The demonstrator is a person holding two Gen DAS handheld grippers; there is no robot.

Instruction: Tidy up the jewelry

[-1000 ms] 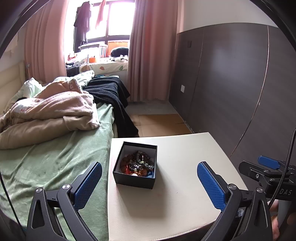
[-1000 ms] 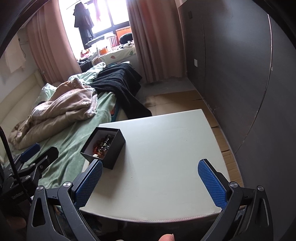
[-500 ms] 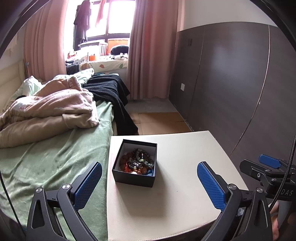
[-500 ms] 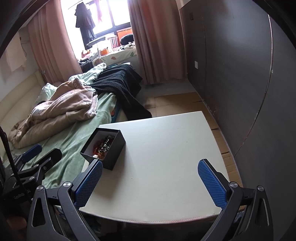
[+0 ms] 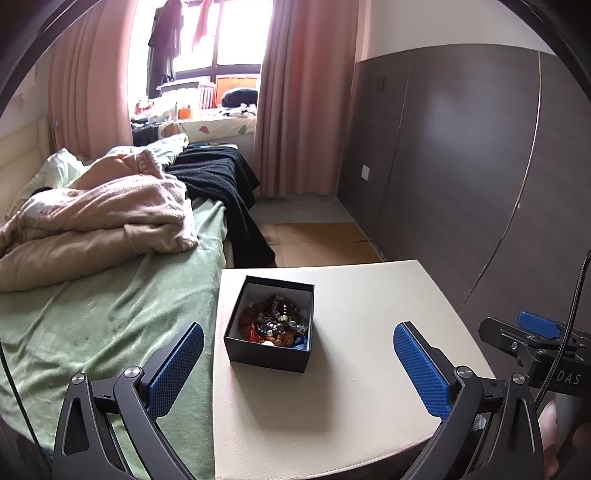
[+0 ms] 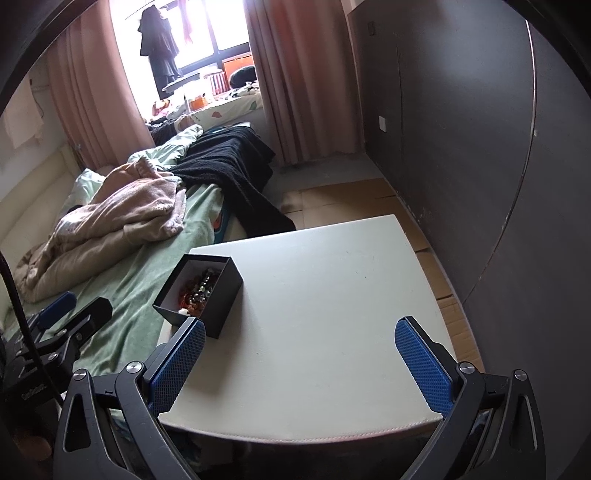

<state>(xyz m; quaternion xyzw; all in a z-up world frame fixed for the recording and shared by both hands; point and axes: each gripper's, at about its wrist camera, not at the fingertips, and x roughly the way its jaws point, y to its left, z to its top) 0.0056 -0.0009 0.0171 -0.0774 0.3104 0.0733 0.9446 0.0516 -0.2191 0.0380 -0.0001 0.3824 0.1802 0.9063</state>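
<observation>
left gripper point(image 5: 298, 363): jaws wide apart, nothing held
right gripper point(image 6: 300, 362): jaws spread too, empty
box point(image 5: 271, 328): open on the table point(image 5: 369, 387), just ahead between left jaws
beads point(image 5: 275, 323): piled inside box

The left wrist camera sits low behind its own gripper point(image 5: 298, 363) at the near edge of the cream table point(image 5: 369, 369), facing forward across it toward the window point(image 5: 218, 37) and looking almost straight down its axis onto the black box point(image 5: 271, 328), which lies fairly near. The right wrist camera rides behind the right gripper point(image 6: 300, 360), set further right and angled leftward, so the box point(image 6: 218, 299) falls at its left. Both views share the table point(image 6: 332, 295), the box, the bed point(image 5: 92, 314) and the window point(image 6: 207, 33); each also catches the other gripper at its edge.
</observation>
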